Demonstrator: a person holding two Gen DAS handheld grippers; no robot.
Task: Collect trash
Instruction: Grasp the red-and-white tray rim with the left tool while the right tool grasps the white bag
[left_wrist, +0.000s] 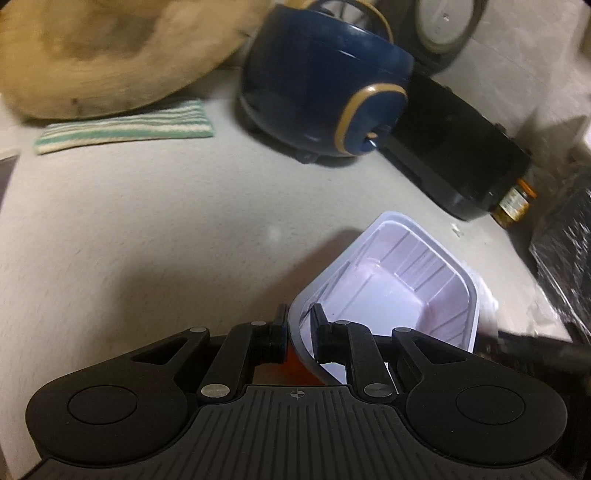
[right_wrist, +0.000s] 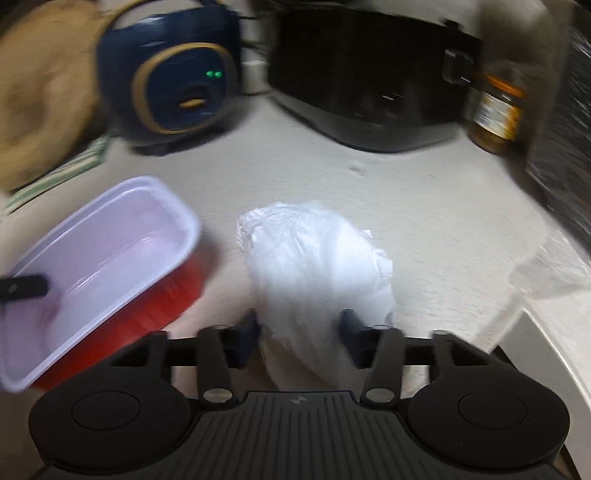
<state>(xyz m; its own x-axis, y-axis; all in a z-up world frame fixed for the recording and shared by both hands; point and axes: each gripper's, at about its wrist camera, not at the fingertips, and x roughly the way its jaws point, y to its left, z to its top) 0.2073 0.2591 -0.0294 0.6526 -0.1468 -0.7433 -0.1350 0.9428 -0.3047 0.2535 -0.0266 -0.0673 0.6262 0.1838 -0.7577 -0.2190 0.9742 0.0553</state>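
The left gripper (left_wrist: 298, 326) is pinching the tray (left_wrist: 388, 280) wall, lifting it tilted as a bin. The right gripper (right_wrist: 300, 332), half open, is straddling the crumpled plastic (right_wrist: 317, 262) just beside the tray; contact unclear.

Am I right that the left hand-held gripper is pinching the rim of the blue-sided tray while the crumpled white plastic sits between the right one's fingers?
Not quite: the tray has red sides, not blue, as the right wrist view shows. The left hand-held gripper does pinch its rim, and the crumpled white plastic sits between the right hand-held gripper's fingers.
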